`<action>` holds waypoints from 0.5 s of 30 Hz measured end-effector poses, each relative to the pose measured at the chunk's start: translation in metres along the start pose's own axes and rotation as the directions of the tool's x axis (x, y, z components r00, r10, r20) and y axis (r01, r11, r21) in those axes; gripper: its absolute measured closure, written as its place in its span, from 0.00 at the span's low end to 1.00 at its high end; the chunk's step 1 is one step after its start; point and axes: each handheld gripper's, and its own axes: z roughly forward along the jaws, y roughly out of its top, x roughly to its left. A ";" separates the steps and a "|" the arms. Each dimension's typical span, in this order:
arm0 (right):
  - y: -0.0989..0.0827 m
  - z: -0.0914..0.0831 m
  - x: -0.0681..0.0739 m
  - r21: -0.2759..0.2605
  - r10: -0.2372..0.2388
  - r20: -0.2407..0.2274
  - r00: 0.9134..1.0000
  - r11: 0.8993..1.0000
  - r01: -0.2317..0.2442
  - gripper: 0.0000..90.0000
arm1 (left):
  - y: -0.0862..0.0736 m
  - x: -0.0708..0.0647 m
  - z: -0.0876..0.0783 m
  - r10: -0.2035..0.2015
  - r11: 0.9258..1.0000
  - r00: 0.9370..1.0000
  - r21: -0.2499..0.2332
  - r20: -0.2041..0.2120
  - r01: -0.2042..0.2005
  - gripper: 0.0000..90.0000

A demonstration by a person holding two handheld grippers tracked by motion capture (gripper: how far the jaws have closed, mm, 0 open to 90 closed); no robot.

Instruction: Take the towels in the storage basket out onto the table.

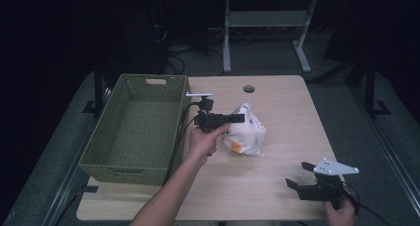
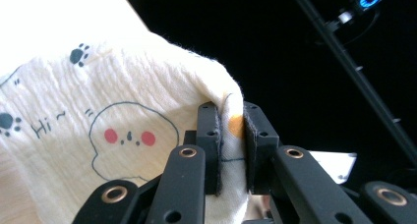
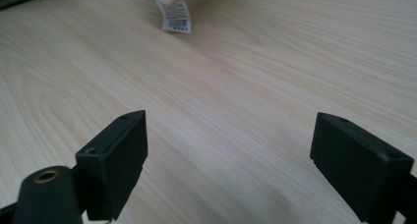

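Now the left claw is clamped on a fold of the cream printed cloth, bunched mid-tabletop just right of the green woven basket. Near right, the right claw hovers, jaws wide apart.
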 end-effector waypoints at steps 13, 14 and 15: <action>0.000 0.001 0.000 -0.001 -0.001 0.001 1.000 1.000 0.001 0.16 | -0.017 0.021 0.025 -0.050 0.999 0.998 0.010 -0.025 0.051 0.88; 0.000 0.001 0.000 -0.001 -0.002 0.000 1.000 1.000 0.002 0.16 | -0.019 0.022 0.027 -0.064 0.998 0.998 0.003 -0.021 0.064 0.88; 0.000 0.001 0.000 -0.002 -0.002 0.000 1.000 1.000 0.002 0.16 | -0.020 0.024 0.028 -0.070 0.998 0.997 0.002 -0.017 0.070 0.88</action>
